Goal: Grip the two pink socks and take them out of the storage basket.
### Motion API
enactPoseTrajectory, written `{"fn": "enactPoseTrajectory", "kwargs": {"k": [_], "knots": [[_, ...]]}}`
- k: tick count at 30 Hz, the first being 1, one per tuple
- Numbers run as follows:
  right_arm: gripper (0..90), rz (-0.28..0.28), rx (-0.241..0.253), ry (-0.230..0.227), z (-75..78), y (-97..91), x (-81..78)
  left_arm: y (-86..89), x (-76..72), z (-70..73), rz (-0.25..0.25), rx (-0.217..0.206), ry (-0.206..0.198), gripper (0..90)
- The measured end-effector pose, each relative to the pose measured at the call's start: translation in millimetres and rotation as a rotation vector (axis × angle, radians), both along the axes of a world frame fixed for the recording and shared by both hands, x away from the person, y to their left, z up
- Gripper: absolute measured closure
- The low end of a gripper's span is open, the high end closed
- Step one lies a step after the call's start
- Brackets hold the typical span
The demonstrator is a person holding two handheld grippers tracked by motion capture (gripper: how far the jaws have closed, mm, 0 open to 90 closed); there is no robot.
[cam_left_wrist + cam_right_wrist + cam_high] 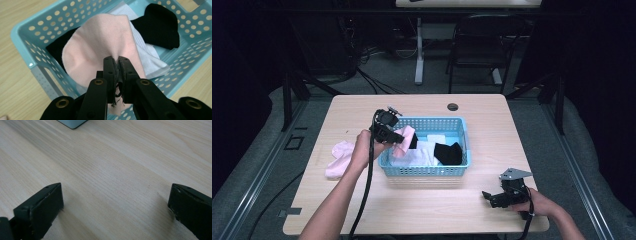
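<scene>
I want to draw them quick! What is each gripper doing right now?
Left gripper: closed, holding a pink sock over the blue basket.
Right gripper: open, holding nothing.

No readable text, labels, brands, numbers or signs in any view.

Pink sock (100,47), perforated blue basket (30,42)
</scene>
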State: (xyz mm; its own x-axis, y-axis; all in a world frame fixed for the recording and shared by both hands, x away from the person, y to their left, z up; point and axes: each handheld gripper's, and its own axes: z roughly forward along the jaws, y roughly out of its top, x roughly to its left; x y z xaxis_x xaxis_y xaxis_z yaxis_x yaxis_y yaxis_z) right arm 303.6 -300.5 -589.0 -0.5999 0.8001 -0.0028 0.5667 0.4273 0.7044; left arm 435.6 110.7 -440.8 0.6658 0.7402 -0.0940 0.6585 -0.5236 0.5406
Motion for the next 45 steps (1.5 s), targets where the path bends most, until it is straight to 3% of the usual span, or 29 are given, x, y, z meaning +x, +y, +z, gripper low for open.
{"fn": "enactPoseTrajectory", "kwargs": {"k": [15, 25, 35, 45], "knots": [[0.0, 0.001, 0.003, 0.0, -0.2, 0.1, 0.0, 21.7, -11.9, 25.8, 0.011, -0.002, -0.058, 84.9], [0.0, 0.0, 0.0, 0.0, 0.0, 0.0, 0.0, 58.1, -20.2, 44.1, 0.064, -0.002, -0.099, 84.8], [0.0, 0.001, 0.003, 0.001, -0.2, 0.1, 0.0, 92.3, -27.6, 45.2, 0.125, 0.004, -0.106, 84.8], [0.0, 0.0, -0.001, 0.0, 0.1, 0.0, 0.0, 135.7, -33.3, 32.5, 0.219, 0.006, -0.082, 84.8]]}}
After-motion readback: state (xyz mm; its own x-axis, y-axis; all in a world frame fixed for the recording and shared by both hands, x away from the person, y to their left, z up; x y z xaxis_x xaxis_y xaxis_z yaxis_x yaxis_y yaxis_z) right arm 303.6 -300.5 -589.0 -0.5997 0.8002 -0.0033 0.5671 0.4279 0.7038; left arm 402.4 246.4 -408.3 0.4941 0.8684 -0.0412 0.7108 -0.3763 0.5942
